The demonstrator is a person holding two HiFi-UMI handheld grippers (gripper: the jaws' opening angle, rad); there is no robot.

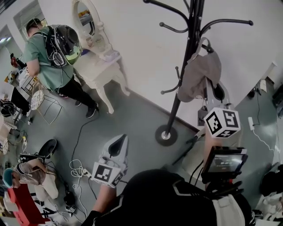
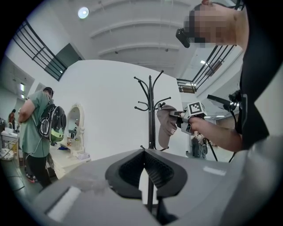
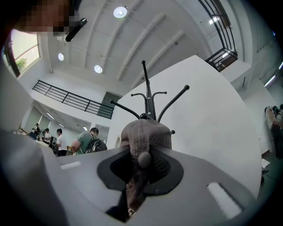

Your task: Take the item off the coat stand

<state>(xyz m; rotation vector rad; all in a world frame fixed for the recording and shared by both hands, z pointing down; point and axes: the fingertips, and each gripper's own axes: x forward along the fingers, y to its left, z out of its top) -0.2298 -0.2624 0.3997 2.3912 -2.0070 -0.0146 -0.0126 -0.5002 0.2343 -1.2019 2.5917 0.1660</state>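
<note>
Now: right gripper clamped on the cap, which hangs long-ways down against the coat stand straight ahead; left gripper closed, empty, well apart.

Looks like a large indoor hall fitted out as a recording studio: high white ceiling with round lamps, black-railed gallery above, bare grey floor strewn with cables, and a white partition backing a staged corner of coat stand and mirrored white desk.
</note>
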